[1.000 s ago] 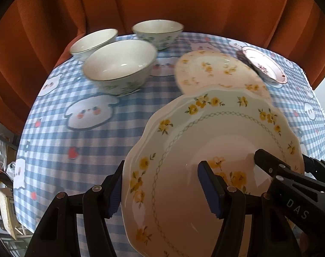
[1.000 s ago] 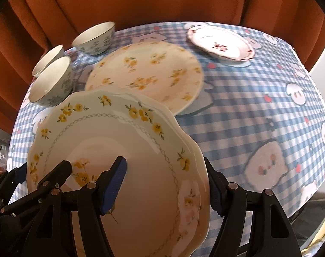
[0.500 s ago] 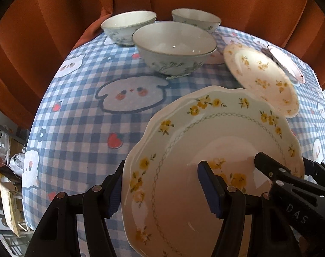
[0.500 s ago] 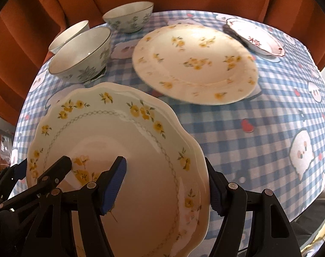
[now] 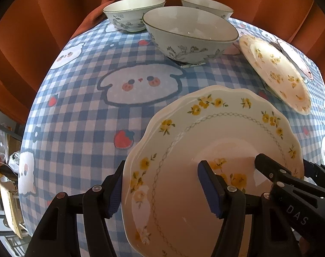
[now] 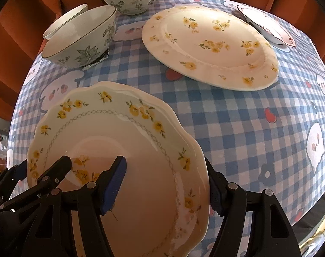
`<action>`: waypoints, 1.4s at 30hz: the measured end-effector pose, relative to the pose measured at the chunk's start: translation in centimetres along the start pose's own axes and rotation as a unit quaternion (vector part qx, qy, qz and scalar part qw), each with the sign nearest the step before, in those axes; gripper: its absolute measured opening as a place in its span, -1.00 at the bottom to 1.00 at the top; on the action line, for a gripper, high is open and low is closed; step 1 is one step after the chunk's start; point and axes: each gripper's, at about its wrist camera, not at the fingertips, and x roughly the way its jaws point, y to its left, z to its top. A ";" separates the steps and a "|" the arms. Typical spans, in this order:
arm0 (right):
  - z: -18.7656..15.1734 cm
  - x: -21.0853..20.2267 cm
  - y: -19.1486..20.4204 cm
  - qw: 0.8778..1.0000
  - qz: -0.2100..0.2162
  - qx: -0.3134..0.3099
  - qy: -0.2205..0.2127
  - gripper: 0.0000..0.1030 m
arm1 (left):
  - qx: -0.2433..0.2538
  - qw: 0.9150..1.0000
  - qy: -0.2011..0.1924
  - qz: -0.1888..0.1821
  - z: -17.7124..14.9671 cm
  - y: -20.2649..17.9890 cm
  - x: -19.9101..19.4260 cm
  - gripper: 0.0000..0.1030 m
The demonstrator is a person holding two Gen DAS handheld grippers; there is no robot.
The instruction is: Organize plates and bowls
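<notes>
Gripping the scalloped plate [image 5: 216,150] with both tools, I have my left gripper [image 5: 164,190] clamped across its left rim and my right gripper [image 6: 166,184] clamped across its right rim, each with one blue pad on the plate's face and the other behind its edge, holding it tilted over the near part of the checked tabletop [image 5: 87,117]. Beyond it lie the flat flowered plate [image 6: 209,45] toward the right and the large bowl [image 5: 190,36] toward the left. Two more bowls [image 5: 134,12] stand at the far edge, a small red-patterned dish [image 6: 267,27] in the far right corner.
</notes>
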 end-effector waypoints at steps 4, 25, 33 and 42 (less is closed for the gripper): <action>0.7 0.4 0.8 1.000 -0.004 0.002 -0.009 0.41 | -0.003 1.000 -0.008 0.004 0.8 0.4 0.3 0.27; 0.9 -2.7 1.0 0.999 0.002 -0.029 -0.028 0.42 | 0.006 0.999 -0.030 0.019 0.7 0.2 -3.7 0.56; 1.8 -6.2 -0.5 0.997 -0.011 -0.037 -0.068 0.42 | 0.008 0.998 -0.055 0.005 1.5 -1.7 -6.2 0.70; 3.6 -7.1 -5.0 0.995 -0.004 -0.026 -0.093 0.46 | -0.001 0.998 -0.069 -0.001 3.5 -5.5 -6.8 0.85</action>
